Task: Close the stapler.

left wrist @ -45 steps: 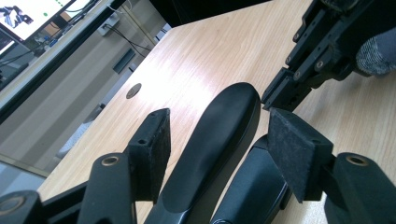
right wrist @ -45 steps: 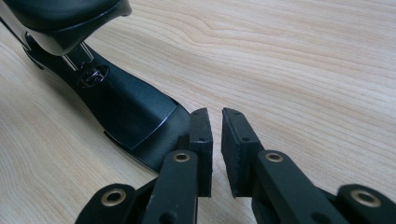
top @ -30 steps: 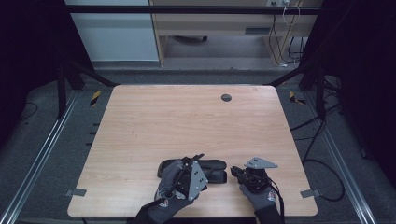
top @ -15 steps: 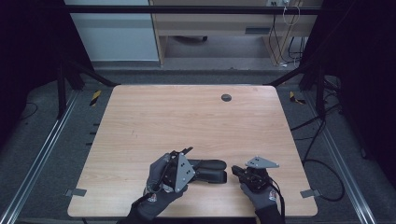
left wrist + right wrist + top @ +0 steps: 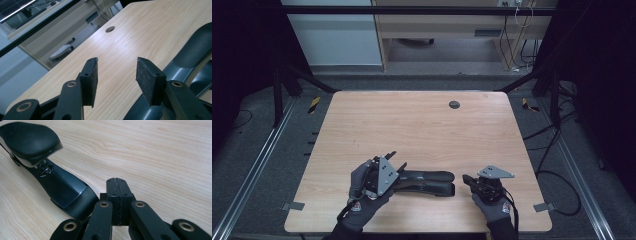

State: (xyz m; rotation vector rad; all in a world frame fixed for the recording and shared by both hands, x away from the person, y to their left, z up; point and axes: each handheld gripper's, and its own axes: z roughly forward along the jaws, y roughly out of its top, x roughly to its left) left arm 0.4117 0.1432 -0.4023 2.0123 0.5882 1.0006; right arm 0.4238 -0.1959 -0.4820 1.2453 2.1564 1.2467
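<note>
A black stapler-like tool (image 5: pixel 432 181) lies flat near the front edge of the wooden table (image 5: pixel 422 130). My left gripper (image 5: pixel 396 160) hovers tilted over the tool's left end. Its jaws have just been closing but still stand open, and in the left gripper view (image 5: pixel 117 62) only bare wood lies between the pads, with the tool (image 5: pixel 190 55) off to the right. My right gripper (image 5: pixel 466 178) rests just right of the tool's other end. Its pads meet with nothing between them (image 5: pixel 117 180), and the tool (image 5: pixel 50 177) lies to their left.
A round cable hole (image 5: pixel 454 104) sits at the table's far side, also seen in the left gripper view (image 5: pixel 110 29). Cables (image 5: pixel 557 150) trail on the floor at the right. A wooden cabinet (image 5: pixel 437 30) stands beyond the table, behind a black frame bar (image 5: pixel 412 10).
My left hand has slid left along the tool, from above its middle to its left end, and its jaws have narrowed. The right hand has stayed put.
</note>
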